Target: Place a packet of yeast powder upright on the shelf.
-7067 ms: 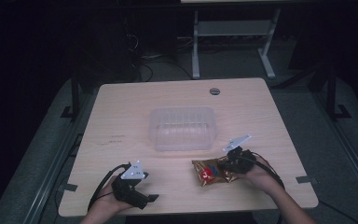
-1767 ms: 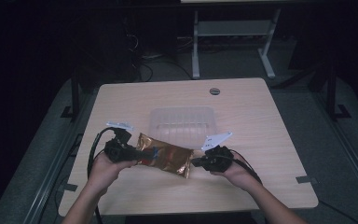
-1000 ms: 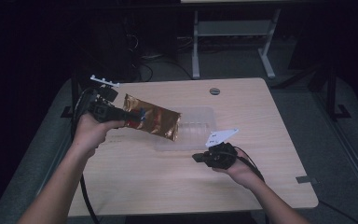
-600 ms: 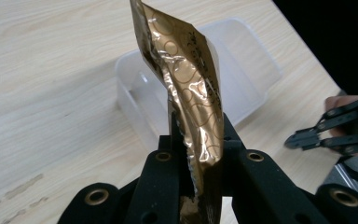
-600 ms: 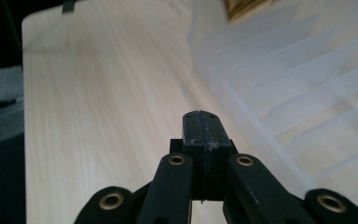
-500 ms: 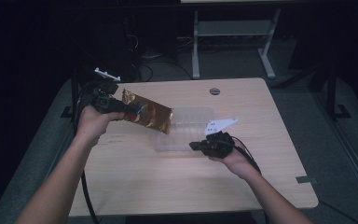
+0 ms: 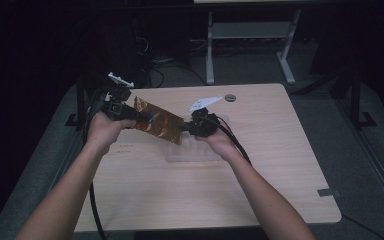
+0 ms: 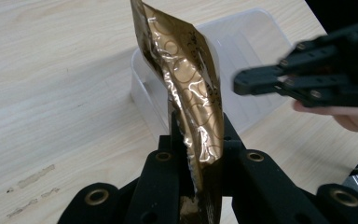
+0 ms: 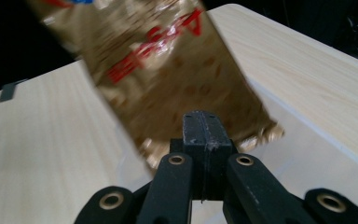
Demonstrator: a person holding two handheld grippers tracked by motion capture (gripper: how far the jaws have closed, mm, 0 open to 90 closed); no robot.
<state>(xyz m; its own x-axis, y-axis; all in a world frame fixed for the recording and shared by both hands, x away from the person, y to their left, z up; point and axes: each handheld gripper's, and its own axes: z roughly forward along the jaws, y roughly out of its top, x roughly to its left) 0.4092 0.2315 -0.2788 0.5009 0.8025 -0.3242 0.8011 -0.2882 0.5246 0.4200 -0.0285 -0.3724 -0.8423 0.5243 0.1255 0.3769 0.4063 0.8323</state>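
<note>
right gripper (image 7: 184, 127) moved up to pouch | gold pouch (image 7: 158, 120) slants down-right | left gripper (image 7: 139, 118) jaws clamp pouch | right jaws clenched empty

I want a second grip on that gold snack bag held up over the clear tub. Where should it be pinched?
Probably the crimped free edge of the gold snack bag, approached from the right gripper side: it's flat and thin, opposite the end clamped in the left gripper.

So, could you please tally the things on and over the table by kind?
Gold foil snack bag: 1
Clear plastic container: 1
Handheld tools: 2 (left tool, right tool)
Total: 4
</note>
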